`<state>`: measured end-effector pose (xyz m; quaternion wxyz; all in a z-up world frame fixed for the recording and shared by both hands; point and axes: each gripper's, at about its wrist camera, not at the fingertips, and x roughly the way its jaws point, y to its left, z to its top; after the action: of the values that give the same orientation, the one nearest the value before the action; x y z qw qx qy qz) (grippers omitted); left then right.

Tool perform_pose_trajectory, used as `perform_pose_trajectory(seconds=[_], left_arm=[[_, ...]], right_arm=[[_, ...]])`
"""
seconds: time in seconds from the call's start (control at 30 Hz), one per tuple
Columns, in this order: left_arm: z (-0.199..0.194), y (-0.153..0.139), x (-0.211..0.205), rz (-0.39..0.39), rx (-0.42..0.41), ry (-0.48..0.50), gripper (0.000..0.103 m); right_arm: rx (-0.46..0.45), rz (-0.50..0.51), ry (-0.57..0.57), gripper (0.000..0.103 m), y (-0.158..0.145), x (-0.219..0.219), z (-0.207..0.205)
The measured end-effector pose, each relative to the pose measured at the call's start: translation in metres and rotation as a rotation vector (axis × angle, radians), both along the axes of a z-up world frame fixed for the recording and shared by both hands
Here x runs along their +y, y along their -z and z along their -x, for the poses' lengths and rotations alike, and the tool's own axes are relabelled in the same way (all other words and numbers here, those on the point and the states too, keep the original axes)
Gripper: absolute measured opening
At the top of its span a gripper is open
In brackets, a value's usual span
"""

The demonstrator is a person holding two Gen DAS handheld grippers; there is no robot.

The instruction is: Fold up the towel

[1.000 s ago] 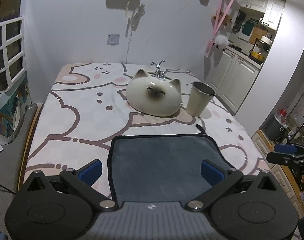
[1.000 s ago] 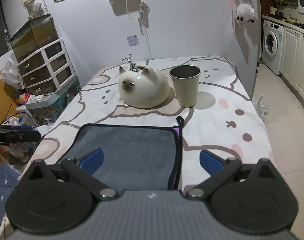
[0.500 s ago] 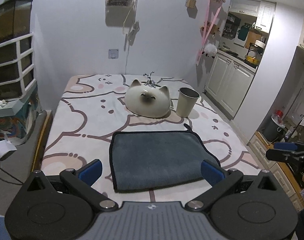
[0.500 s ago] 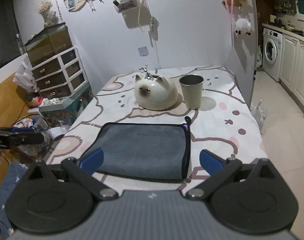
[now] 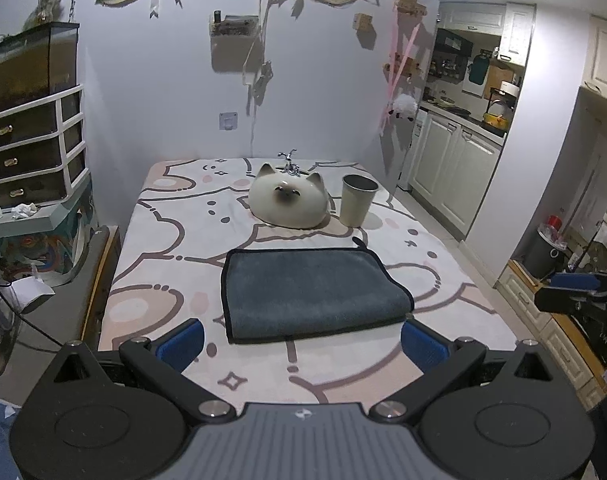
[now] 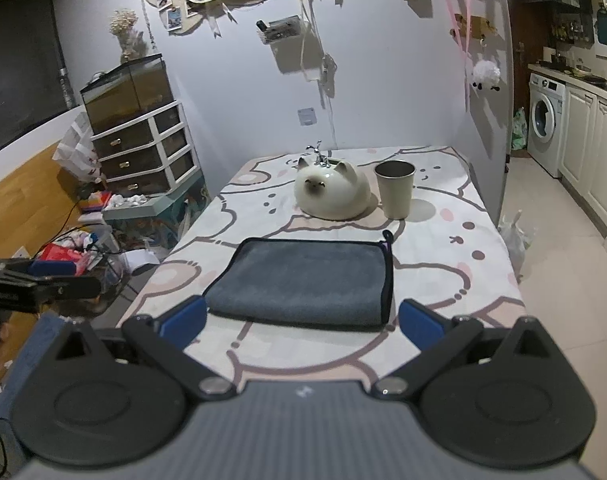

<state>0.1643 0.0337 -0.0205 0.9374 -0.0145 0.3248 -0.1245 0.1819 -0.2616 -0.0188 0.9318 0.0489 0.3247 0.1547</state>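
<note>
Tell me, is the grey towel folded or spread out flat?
Folded. The towel lies in doubled layers, with a rounded fold along its near edge and stacked black-trimmed edges on its right side.
</note>
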Motion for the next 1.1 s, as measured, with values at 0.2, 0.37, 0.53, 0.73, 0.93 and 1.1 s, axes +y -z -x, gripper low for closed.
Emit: perform_pose_trajectory(seconds=[0.2,0.37,0.53,0.73,0.93,1.1], left_arm=[[0.032,-0.001,-0.005,0.006,0.002,-0.007,0.103],[0.053,-0.003,-0.008,0.011,0.001,-0.013,0.103],[0.074,-0.004,-0.011,0.012,-0.004,-0.014,0.103],[0.096,-0.005,-0.019,-0.001,-0.017,-0.005,0.103],[0.113,0.000,-0.023,-0.012,-0.006,0.003,0.103],[0.128,0.004,-0.020,-0.015,-0.001,-0.016,0.103]], right_arm=[[-0.010,-0.018,-0.004,0.103,-0.004,-0.001,0.028],[-0.015,-0.020,-0.001,0.103,-0.004,-0.001,0.050],[-0.011,-0.024,0.000,0.103,-0.001,0.000,0.068],[-0.010,-0.027,0.003,0.103,0.003,-0.001,0.083],[-0.001,-0.034,-0.003,0.103,0.007,0.003,0.097],[-0.015,-0.011,-0.018,0.103,0.006,0.006,0.109]])
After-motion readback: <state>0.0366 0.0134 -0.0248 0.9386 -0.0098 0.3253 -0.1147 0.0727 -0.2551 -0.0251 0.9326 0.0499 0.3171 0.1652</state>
